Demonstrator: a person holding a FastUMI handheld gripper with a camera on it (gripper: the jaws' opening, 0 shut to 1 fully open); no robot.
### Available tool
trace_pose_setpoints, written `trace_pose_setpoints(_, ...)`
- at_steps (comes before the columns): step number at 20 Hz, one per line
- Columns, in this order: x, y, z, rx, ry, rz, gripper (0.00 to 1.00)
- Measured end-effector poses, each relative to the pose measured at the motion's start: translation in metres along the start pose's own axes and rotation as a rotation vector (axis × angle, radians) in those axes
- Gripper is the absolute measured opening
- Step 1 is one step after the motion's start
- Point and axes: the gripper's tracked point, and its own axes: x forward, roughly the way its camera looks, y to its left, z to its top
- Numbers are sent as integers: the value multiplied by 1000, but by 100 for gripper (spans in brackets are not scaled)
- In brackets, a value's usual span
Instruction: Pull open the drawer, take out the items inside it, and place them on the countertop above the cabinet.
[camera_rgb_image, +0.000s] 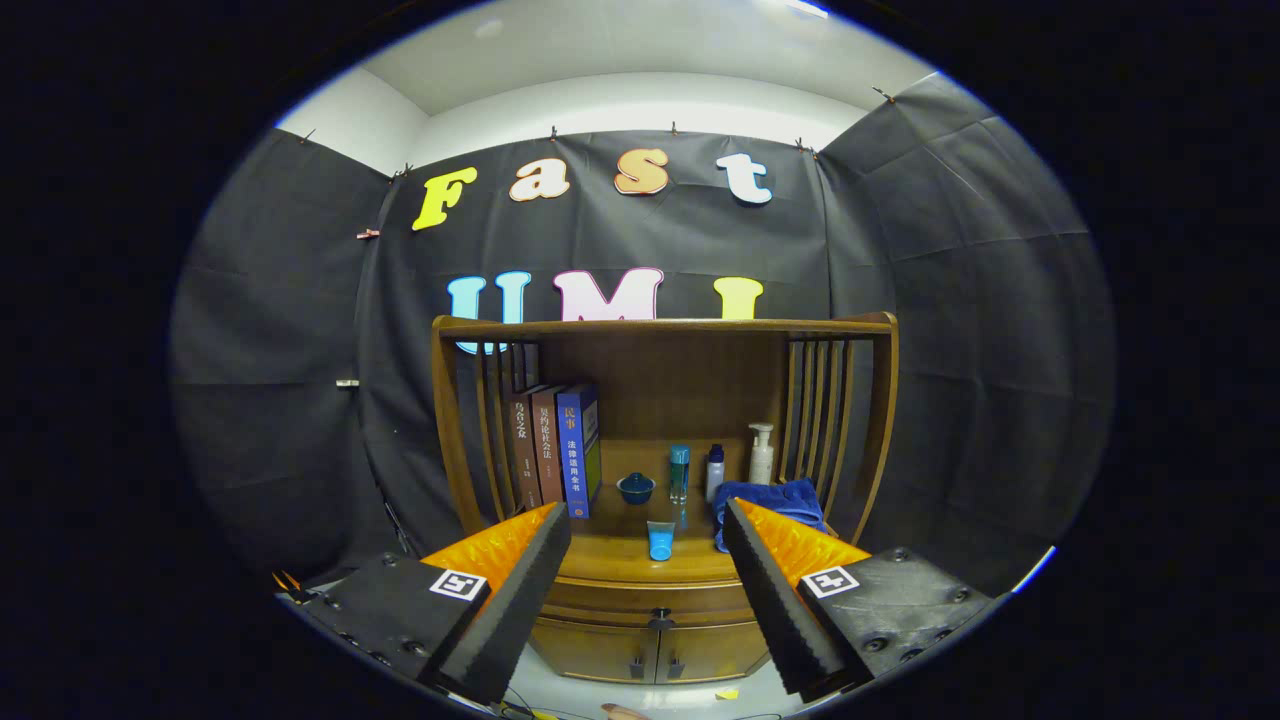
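Now we hold the tool (648, 530) open and empty, well back from the cabinet (650, 640); its drawer (640, 598) sits shut between the fingers, under the desk (610, 556).

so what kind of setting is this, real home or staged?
Looks staged: a mock household corner in a recording booth. A wooden cabinet with books and toiletry bottles on its countertop stands against black cloth hung as walls. The hand-held gripper is open, drawer knob ahead of it.

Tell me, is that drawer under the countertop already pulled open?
No, the drawer sits flush and closed in the cabinet, its knob untouched, while the open hand-held gripper hovers well short of it.
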Motion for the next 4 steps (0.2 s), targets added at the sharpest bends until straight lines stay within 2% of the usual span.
trace_pose_setpoints(4, -5, -3, 4, 2, -16, 0, 99)
